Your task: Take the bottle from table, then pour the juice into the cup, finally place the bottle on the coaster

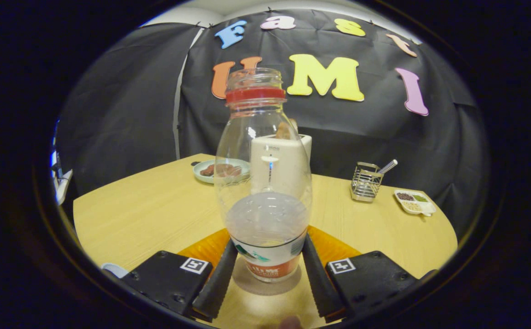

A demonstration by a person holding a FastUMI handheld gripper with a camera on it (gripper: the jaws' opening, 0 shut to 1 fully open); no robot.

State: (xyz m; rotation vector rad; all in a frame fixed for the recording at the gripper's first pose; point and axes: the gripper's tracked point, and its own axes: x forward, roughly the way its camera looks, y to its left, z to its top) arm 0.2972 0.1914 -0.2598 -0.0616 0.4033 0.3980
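The fingers (267, 267) pinch the upright bottle (265, 183), seemingly resting on the orange coaster (201, 249).

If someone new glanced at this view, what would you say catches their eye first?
The clear bottle with a red neck ring stands upright between the gripper fingers, which flank its labelled base; whether they press it is unclear. An orange coaster lies under and behind it on the wooden table. Beyond stand a white toaster, a plate of food and a wire holder.
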